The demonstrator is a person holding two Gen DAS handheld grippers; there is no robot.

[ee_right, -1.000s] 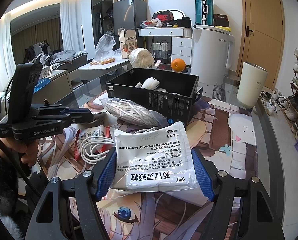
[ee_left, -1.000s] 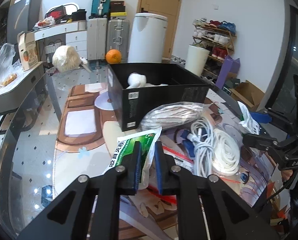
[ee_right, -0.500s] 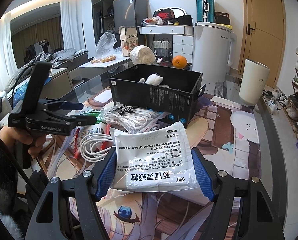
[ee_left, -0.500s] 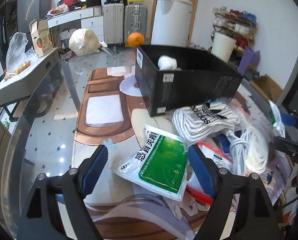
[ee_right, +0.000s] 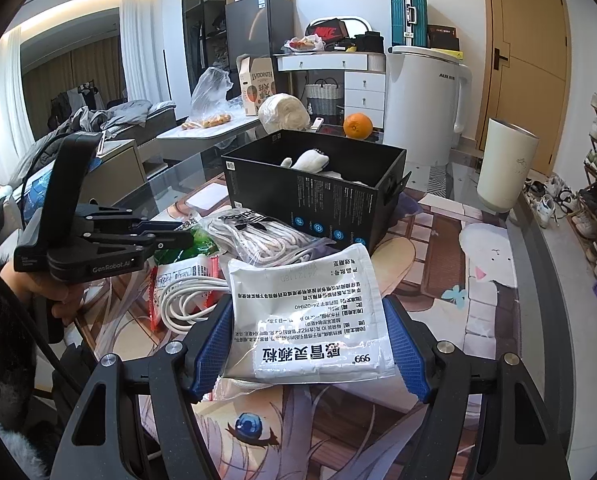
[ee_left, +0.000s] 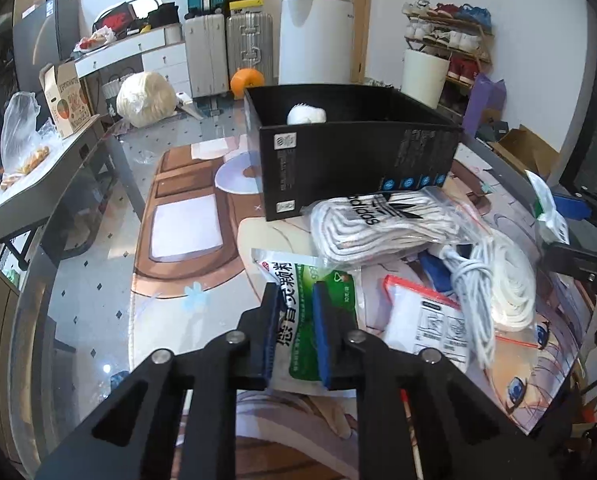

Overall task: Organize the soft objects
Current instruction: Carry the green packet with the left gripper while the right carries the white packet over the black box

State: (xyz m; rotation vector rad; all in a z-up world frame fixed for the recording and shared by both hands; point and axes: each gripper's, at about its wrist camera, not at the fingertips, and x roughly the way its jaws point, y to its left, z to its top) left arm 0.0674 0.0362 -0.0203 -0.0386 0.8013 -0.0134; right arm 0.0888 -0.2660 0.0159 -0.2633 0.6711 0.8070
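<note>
Between the left gripper's (ee_left: 295,334) nearly closed pads sits the green sachet (ee_left: 312,320), pinched for lifting. Beyond, at one o'clock, bagged socks (ee_left: 378,224) lean against the black box (ee_left: 358,164), likely the destination. Right gripper (ee_right: 310,348) clamps the white sachet (ee_right: 310,320) across its width, ready to carry.

A green-and-white medicine sachet (ee_left: 314,312) lies flat on the printed mat; a second one (ee_right: 310,320) shows its white back — bagged white socks (ee_left: 382,222) rest against the black box (ee_left: 358,164).
</note>
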